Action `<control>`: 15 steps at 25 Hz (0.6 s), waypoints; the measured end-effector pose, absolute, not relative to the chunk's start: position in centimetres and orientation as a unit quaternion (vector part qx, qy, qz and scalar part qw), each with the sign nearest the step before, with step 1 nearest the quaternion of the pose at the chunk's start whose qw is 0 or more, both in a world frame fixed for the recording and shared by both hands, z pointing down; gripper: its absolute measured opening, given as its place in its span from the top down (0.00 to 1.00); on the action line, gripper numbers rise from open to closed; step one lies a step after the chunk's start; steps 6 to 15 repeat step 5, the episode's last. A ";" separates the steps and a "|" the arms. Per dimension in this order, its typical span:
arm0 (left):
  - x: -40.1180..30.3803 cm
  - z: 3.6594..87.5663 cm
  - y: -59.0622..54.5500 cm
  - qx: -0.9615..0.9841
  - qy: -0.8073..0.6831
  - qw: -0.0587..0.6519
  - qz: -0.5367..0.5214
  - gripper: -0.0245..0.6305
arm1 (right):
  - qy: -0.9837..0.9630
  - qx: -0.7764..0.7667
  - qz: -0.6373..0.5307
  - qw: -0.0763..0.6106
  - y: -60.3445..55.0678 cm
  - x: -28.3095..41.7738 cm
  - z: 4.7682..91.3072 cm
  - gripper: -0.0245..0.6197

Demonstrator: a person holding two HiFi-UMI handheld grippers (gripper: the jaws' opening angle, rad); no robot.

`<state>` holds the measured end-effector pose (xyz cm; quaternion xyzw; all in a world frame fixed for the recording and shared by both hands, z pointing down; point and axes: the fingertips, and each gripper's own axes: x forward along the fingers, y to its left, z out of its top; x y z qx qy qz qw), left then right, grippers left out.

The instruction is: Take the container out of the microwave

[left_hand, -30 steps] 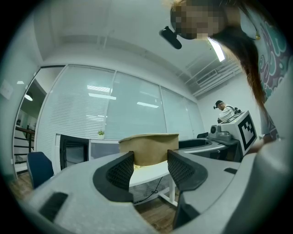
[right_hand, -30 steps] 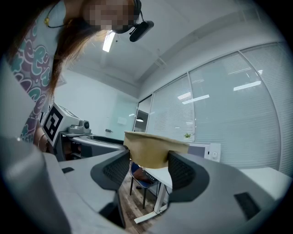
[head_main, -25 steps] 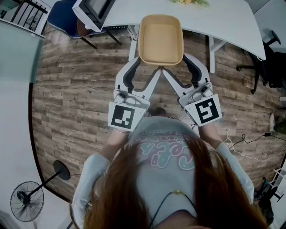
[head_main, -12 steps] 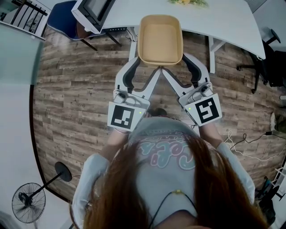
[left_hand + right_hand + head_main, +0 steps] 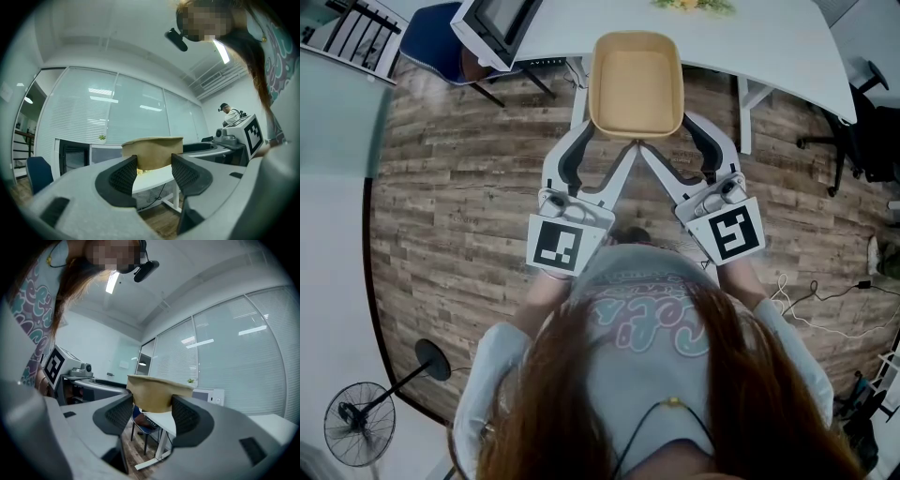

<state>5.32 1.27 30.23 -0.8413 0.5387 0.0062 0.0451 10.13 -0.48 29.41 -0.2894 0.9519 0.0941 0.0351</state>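
**Item:** container (image 5: 636, 82), tan, rectangular with rounded corners and a rolled rim. The inside is bare.

**Place:** to the right of the microwave (image 5: 495, 23) and nearer the person, well apart from it. It is carried in the air, partly over the table's near edge and partly over the floor, so it is already out of the oven.

**Hold:** the left gripper (image 5: 602, 145) and the right gripper (image 5: 673, 141) stand side by side at the container's near end. Each is clamped on that end with its jaws wide. In each gripper view the ribbed pads flank the tan wall below the rim.

**Handling (judged):**
- It looks like moulded fibre or paper, so it is probably light.
- The walls are probably thin and would flex or dent under a hard squeeze.
- The matte skin is unlikely to slip.
- The best purchase is the end wall just under the rim, with both grips level so the far end does not sag.

**Surroundings:**
- The white table (image 5: 769, 37) bears the microwave and runs on to its right.
- A blue chair (image 5: 427, 33) stands just beside the microwave, on its left.
- The wood-plank floor (image 5: 459, 206) lies below it.
- A standing fan (image 5: 356, 422) is far off, toward the lower left.
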 end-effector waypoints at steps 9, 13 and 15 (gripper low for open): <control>5.3 30.2 1.4 -0.842 0.538 0.046 0.008 0.61 | 0.952 -0.289 0.095 0.035 -0.4 10.2 29.4 0.56; 5.3 30.2 1.4 -0.842 0.538 0.046 0.008 0.61 | 0.952 -0.289 0.095 0.035 -0.4 10.2 29.4 0.56; 5.3 30.2 1.4 -0.842 0.538 0.046 0.008 0.61 | 0.952 -0.289 0.095 0.035 -0.4 10.2 29.4 0.56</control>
